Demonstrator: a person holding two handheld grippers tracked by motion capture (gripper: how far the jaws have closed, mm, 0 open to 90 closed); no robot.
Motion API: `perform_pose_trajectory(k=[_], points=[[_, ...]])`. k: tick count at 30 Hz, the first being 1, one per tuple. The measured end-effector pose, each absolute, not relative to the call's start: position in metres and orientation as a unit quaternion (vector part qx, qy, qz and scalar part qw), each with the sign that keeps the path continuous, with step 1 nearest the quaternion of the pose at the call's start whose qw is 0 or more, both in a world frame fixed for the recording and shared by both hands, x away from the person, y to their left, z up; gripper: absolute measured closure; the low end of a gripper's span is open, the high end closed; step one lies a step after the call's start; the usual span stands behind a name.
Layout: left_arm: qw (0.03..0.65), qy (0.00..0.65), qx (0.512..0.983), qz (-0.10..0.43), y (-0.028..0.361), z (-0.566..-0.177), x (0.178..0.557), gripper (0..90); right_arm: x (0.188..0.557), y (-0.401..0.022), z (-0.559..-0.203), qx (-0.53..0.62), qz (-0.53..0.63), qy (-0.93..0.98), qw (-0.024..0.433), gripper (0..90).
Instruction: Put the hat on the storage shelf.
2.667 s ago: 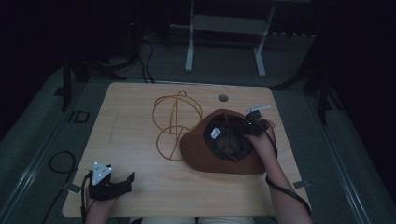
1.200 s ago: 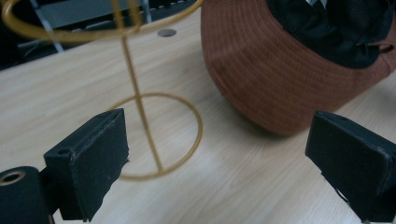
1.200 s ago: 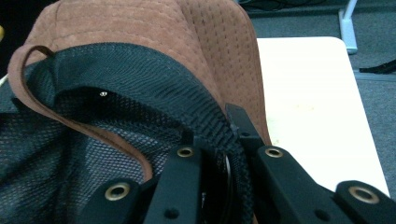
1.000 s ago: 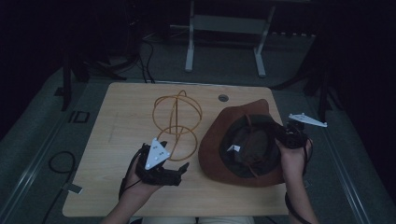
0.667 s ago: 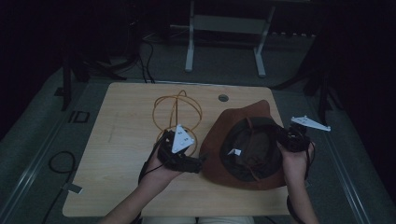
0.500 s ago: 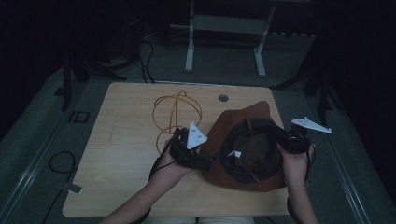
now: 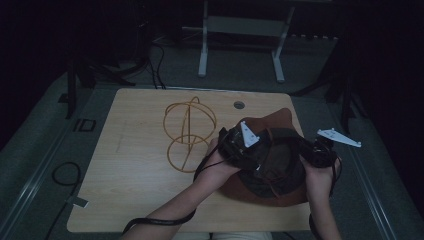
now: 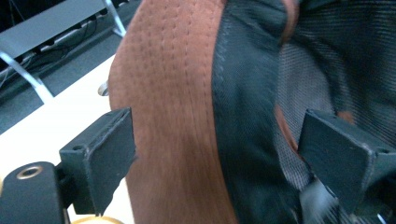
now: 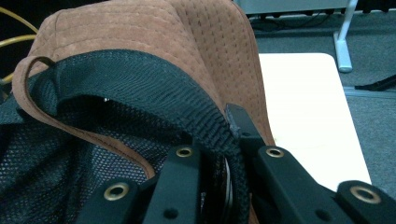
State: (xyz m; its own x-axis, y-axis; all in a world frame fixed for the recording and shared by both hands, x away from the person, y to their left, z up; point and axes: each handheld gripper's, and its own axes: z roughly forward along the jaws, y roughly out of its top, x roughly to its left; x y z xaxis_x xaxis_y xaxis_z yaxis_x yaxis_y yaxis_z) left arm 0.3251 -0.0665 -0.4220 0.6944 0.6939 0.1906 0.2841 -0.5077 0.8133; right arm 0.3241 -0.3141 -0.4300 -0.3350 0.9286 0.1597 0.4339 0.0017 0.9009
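A brown suede hat [image 7: 272, 165] with a black mesh lining lies upside down at the table's right side. My right gripper [image 7: 314, 154] is shut on the hat's right rim; in the right gripper view the black sweatband [image 9: 205, 121] is pinched between its jaws. My left gripper [image 7: 248, 150] is at the hat's left rim with its jaws open. In the left gripper view the brown brim [image 8: 173, 112] and the lining [image 8: 252, 107] stand between the two open pads [image 8: 100, 156].
A gold wire stand [image 7: 189, 132] of rings sits just left of the hat. The wooden table [image 7: 130, 170] has a round cable hole [image 7: 239, 105] near its far edge. Grey floor and a metal frame [image 7: 240, 30] lie beyond.
My left gripper travelled from the table's front left corner up and right to the hat's left rim. The right gripper lifted and tilted the hat by its rim.
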Motion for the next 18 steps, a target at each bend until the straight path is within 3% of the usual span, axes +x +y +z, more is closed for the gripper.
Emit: perform_pose_trajectory(k=[5,9,14,18], points=[[0.374,0.306,0.829,0.28,-0.079,-0.43,0.341,16.1,0.316,-0.317,-0.428,0.512,0.489,0.659,0.254,83.6],[0.359,0.314,0.837,0.267,-0.08,-0.437,0.351,23.6,0.31,-0.318,-0.426,0.51,0.493,0.654,0.263,83.3],[0.356,0.323,0.848,0.224,-0.078,-0.445,0.363,55.5,0.308,-0.314,-0.427,0.509,0.494,0.659,0.252,83.4],[0.331,0.299,0.862,0.239,-0.08,-0.443,0.364,82.2,0.305,-0.307,-0.43,0.502,0.488,0.669,0.249,83.5]])
